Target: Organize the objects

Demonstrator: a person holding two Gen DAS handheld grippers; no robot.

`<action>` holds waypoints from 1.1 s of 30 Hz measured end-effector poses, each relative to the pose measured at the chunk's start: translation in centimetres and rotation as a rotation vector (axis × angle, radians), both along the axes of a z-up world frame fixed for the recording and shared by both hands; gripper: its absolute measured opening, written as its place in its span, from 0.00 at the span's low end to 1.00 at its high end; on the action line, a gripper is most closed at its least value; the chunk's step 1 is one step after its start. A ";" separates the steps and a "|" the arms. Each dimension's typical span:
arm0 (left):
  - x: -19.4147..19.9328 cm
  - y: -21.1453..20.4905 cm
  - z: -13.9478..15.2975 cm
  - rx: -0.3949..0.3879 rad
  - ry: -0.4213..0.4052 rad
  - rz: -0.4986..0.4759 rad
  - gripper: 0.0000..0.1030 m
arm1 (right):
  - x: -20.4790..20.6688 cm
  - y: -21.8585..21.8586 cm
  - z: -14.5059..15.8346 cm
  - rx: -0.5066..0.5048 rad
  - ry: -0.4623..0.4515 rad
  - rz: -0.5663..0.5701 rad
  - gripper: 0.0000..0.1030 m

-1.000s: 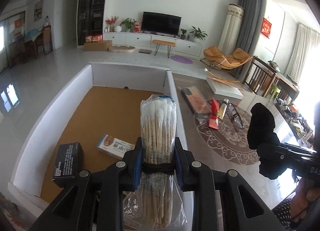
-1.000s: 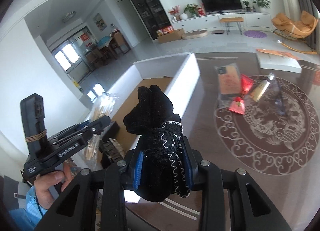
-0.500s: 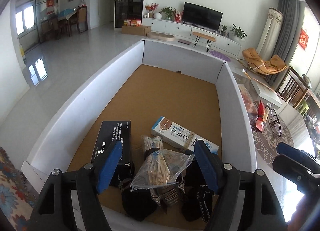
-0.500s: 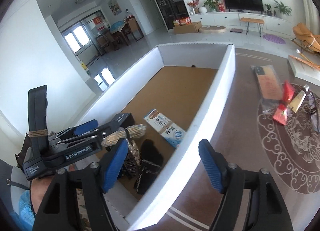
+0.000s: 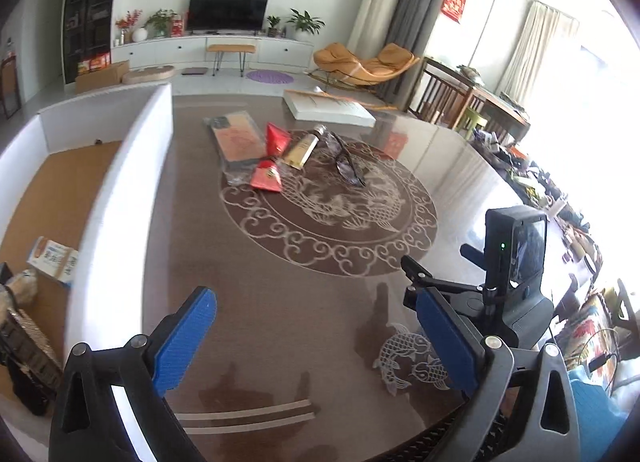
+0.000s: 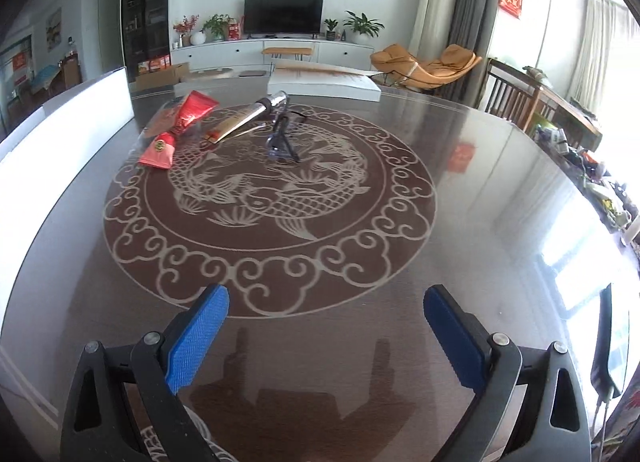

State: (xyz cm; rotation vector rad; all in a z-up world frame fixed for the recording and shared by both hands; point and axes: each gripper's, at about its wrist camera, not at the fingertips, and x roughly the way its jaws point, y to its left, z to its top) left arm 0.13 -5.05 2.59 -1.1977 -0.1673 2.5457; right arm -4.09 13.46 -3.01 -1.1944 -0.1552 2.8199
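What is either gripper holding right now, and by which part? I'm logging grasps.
Nothing. The left gripper and right gripper are both empty, fingers opening over the bare table.

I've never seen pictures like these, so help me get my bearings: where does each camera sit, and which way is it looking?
Left wrist view: sits behind the left tongs, opening and empty, looking across the table; white box at left, right tongs at right.
Right wrist view: sits behind the right tongs, opening and empty, looking over the table's fish pattern.
Shared: red packets, gold tube, glasses, television.
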 end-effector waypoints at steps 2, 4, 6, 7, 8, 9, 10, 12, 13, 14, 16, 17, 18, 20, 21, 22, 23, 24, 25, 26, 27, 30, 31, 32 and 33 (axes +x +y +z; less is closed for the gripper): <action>-1.4 2.2 -2.5 -0.019 -0.046 -0.003 0.99 | -0.1 0.9 0.2 -0.003 -0.012 -0.030 0.96; -2.6 2.9 -4.6 -0.034 -0.061 0.032 0.99 | 0.1 1.6 0.4 -0.024 0.000 -0.044 0.96; -3.6 2.8 -5.8 -0.059 -0.050 0.091 0.99 | 0.3 1.7 0.5 -0.025 -0.005 -0.055 0.96; -4.1 2.5 -6.3 -0.076 -0.049 0.118 0.99 | 0.2 1.7 0.4 -0.020 -0.011 -0.057 0.96; -4.5 2.0 -6.6 -0.086 -0.046 0.134 0.99 | 0.1 1.7 0.4 -0.015 -0.020 -0.055 0.96; -4.8 1.9 -6.9 -0.100 -0.038 0.143 0.99 | -0.2 1.6 0.2 -0.007 -0.032 -0.052 0.96; -5.2 1.9 -7.1 -0.123 -0.028 0.148 0.99 | -0.4 1.1 0.1 0.002 -0.047 -0.048 0.96; -5.6 1.8 -7.2 -0.181 -0.002 0.149 0.99 | -0.9 0.9 -0.5 0.012 -0.086 -0.043 0.96; -6.0 1.9 -7.3 -0.209 0.002 0.147 0.99 | -1.2 0.9 -0.9 0.011 -0.112 -0.041 0.96; -6.3 2.0 -7.6 -0.231 0.001 0.143 0.99 | -1.2 1.1 -1.0 -0.007 -0.115 -0.044 0.97; -7.0 2.1 -8.1 -0.252 -0.018 0.139 0.99 | -1.2 1.9 -1.3 -0.050 -0.130 -0.056 1.00; -7.3 2.2 -8.4 -0.251 -0.031 0.138 0.99 | -1.2 2.4 -1.4 -0.082 -0.139 -0.056 1.00; -7.4 2.2 -8.8 -0.248 -0.045 0.138 0.99 | -1.3 2.8 -1.6 -0.112 -0.148 -0.057 1.00; -7.7 2.1 -9.5 -0.239 -0.072 0.142 0.99 | -1.1 3.0 -1.7 -0.117 -0.149 -0.067 1.00; -7.7 2.1 -9.8 -0.237 -0.079 0.143 0.99 | -1.0 3.0 -1.7 -0.117 -0.149 -0.068 1.00; -7.5 2.4 -9.8 -0.255 -0.063 0.142 1.00 | -1.1 2.9 -1.6 -0.117 -0.149 -0.068 1.00; -7.4 2.6 -9.8 -0.265 -0.061 0.136 1.00 | -1.1 2.9 -1.6 -0.117 -0.149 -0.068 1.00; -7.4 2.7 -9.9 -0.266 -0.062 0.125 1.00 | -1.1 3.0 -1.6 -0.117 -0.149 -0.068 1.00; -7.5 2.8 -9.9 -0.263 -0.062 0.124 1.00 | -1.1 2.9 -1.6 -0.117 -0.150 -0.068 1.00; -7.6 2.7 -10.0 -0.263 -0.066 0.124 1.00 | -1.0 3.0 -1.6 -0.117 -0.150 -0.068 1.00; -7.6 2.7 -9.9 -0.262 -0.066 0.124 1.00 | -1.1 2.9 -1.6 -0.117 -0.149 -0.068 1.00; -7.6 2.7 -9.9 -0.261 -0.066 0.124 1.00 | -1.0 3.0 -1.6 -0.117 -0.150 -0.068 1.00; -7.6 2.7 -9.9 -0.261 -0.066 0.124 1.00 | -1.1 3.0 -1.6 -0.117 -0.150 -0.068 1.00; -7.6 2.7 -9.9 -0.261 -0.066 0.124 1.00 | -1.1 3.0 -1.6 -0.117 -0.150 -0.068 1.00; -7.6 2.7 -9.9 -0.261 -0.066 0.124 1.00 | -1.1 3.0 -1.6 -0.117 -0.150 -0.068 1.00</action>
